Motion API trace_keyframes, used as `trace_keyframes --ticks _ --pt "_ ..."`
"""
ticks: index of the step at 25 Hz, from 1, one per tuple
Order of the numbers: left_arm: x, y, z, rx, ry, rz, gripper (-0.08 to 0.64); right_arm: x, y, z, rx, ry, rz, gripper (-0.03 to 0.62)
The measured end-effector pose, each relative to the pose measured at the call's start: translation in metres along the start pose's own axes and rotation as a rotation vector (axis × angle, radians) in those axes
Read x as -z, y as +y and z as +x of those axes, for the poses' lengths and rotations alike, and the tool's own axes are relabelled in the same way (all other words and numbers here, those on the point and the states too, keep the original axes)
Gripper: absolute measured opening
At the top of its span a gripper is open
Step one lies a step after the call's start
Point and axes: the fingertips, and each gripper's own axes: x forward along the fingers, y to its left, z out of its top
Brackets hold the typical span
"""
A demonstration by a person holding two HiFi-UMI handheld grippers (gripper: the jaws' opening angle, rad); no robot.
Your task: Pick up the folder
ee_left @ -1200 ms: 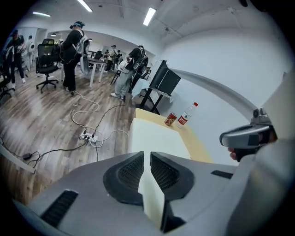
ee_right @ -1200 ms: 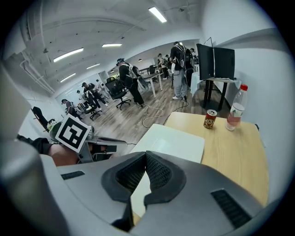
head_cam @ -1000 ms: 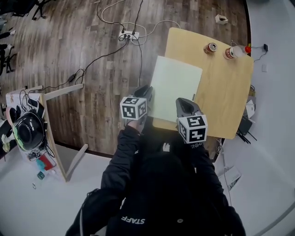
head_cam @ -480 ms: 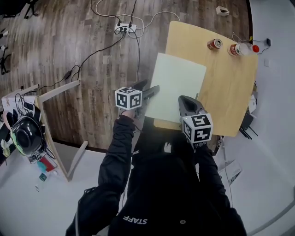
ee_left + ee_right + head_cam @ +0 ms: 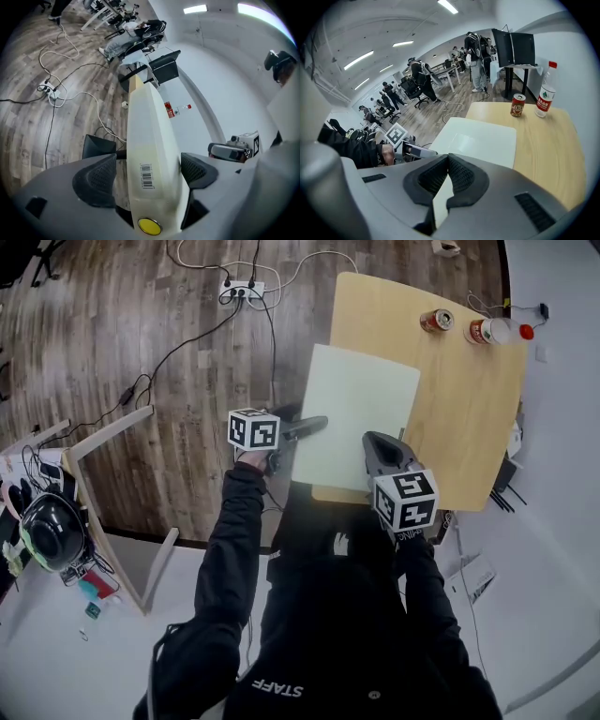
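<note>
left gripper (image 5: 149, 171): jaws have just been opening, spread wide, folder (image 5: 356, 418) edge between them; right gripper (image 5: 446, 177): jaws pinch folder's near edge; folder lies over wooden table (image 5: 469, 427), overhanging its left side

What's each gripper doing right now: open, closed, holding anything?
Left gripper: open, its jaws have just been opening; folder between them, not pressed.
Right gripper: shut on the folder's near edge.
</note>
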Motion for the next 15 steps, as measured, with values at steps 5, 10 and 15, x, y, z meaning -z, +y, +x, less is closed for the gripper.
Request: trace_keyframes --ticks 5,10,15 --pt "0.010 -0.004 0.014 0.088 0.061 -0.036 0.416 0.007 -0.003 0.001 0.009 0.003 0.013 0.021" --pt "0.013 -0.012 0.019 0.161 0.066 -0.046 0.414 0.016 -0.004 -0.001 0.018 0.009 0.024 0.021" --pt "0.017 -0.012 0.018 0.131 0.047 -0.044 0.379 0.019 -0.003 -0.008 0.015 -0.001 0.020 0.021"
